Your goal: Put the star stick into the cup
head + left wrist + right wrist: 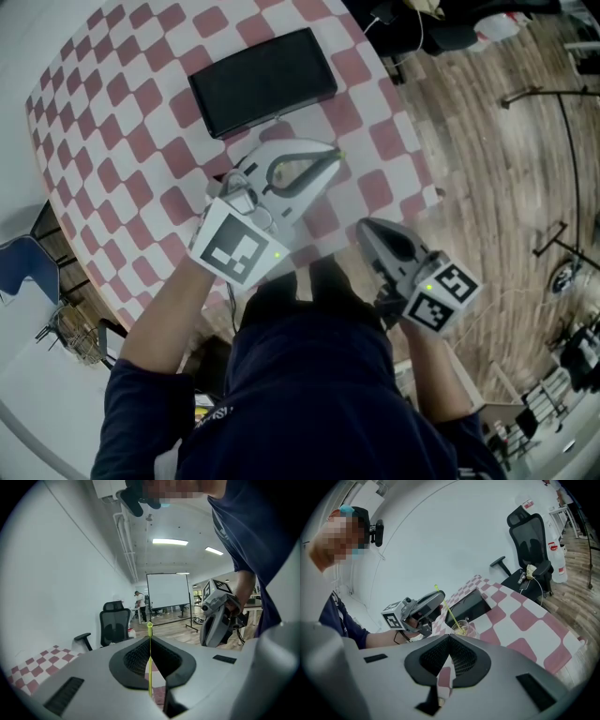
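The star stick (150, 660) is a thin yellow-green rod, and my left gripper (150, 641) is shut on it. In the right gripper view the stick (449, 611) slants down from the left gripper (438, 594), and its lower end sits inside a clear cup (465, 628) on the checked table. From the head camera the left gripper (336, 155) hovers over the table's near part, and the cup is hidden beneath it. My right gripper (449, 639) is shut and holds nothing; it hangs off the table's near edge (361, 225), to the right of the left one.
A flat black case (262, 80) lies on the red-and-white checked tablecloth (122, 141) beyond the grippers. A black office chair (529, 536) stands past the table's far end. Wooden floor (487, 141) lies to the right.
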